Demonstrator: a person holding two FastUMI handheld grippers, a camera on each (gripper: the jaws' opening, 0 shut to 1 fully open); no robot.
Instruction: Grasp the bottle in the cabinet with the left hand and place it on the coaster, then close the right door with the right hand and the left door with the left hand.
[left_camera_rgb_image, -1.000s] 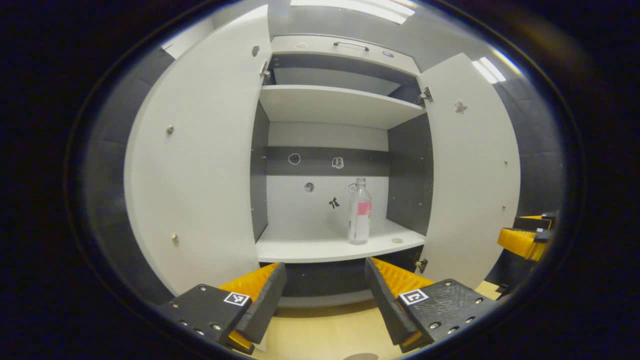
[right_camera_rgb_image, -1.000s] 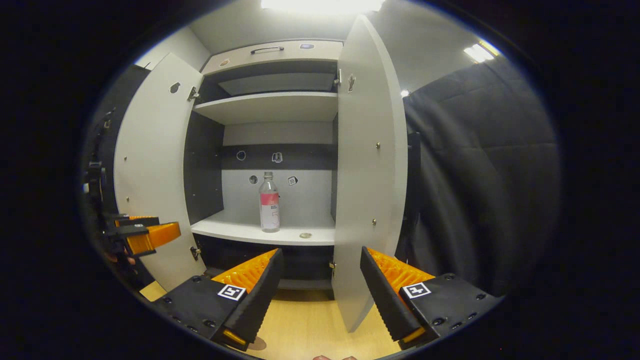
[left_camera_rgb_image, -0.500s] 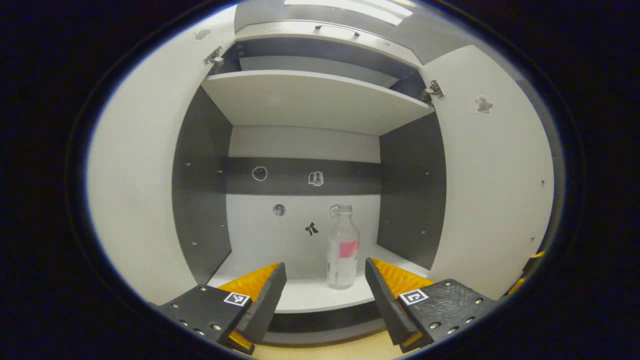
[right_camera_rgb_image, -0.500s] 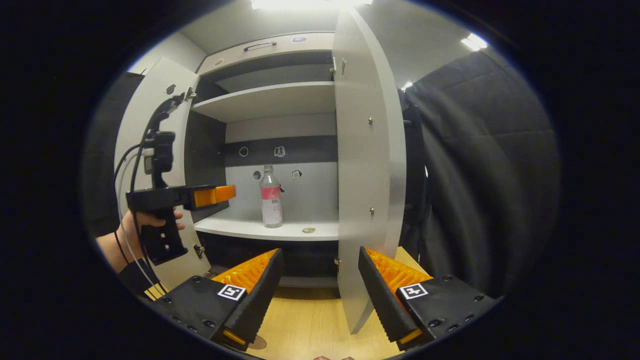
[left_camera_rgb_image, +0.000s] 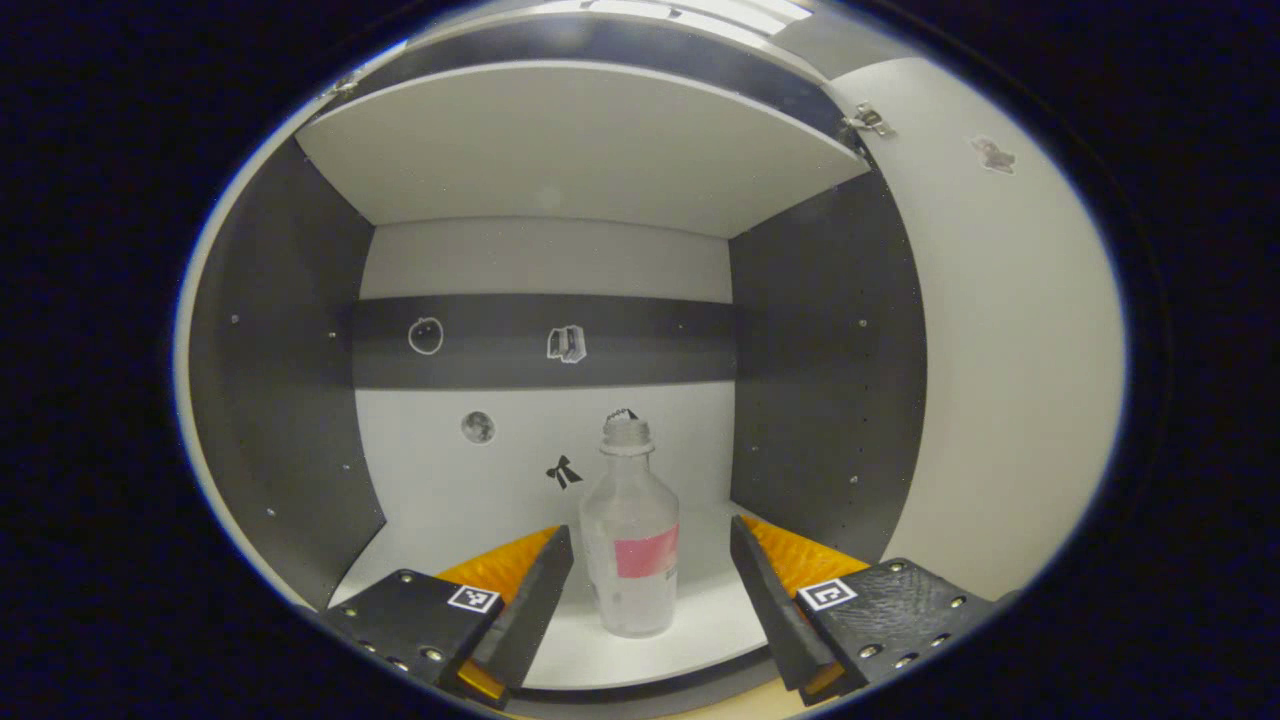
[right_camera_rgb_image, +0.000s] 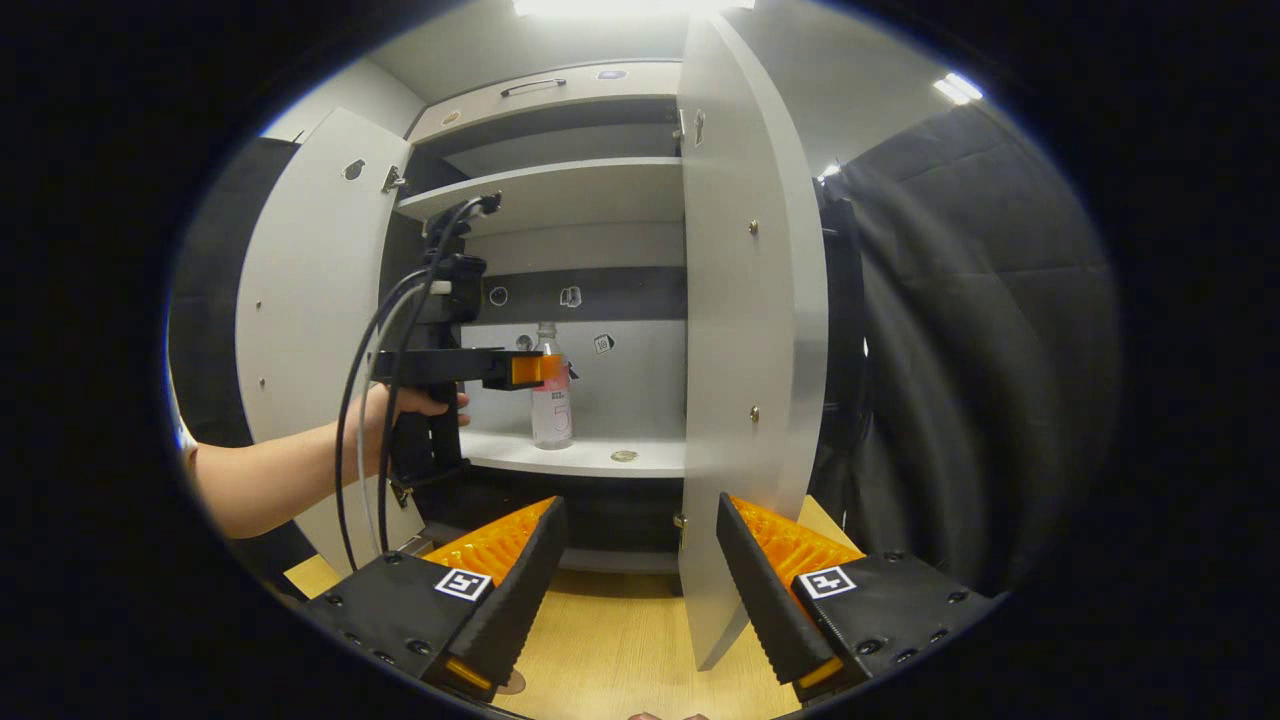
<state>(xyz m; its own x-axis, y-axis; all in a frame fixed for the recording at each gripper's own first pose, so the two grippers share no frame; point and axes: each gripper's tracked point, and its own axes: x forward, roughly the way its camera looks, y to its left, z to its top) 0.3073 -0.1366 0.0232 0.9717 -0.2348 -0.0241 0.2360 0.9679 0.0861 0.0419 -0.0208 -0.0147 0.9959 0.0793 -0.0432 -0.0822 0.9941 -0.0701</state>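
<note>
Clear bottle (left_camera_rgb_image: 632, 545) on the cabinet shelf (left_camera_rgb_image: 690, 620), not yet grasped
Left gripper (left_camera_rgb_image: 650, 590) spread wide around it, untouching; right gripper (right_camera_rgb_image: 635, 575) released, waiting; coaster placement and both doors (right_camera_rgb_image: 755, 330) remain

left gripper (left_camera_rgb_image: 650, 590) has moved forward into the cabinet (left_camera_rgb_image: 820, 380), bottle (left_camera_rgb_image: 632, 545) now big and close between its wide-apart fingers, not touched yet, hand (right_camera_rgb_image: 415, 405) and arm now reaching in from the left in the right gripper view
</note>
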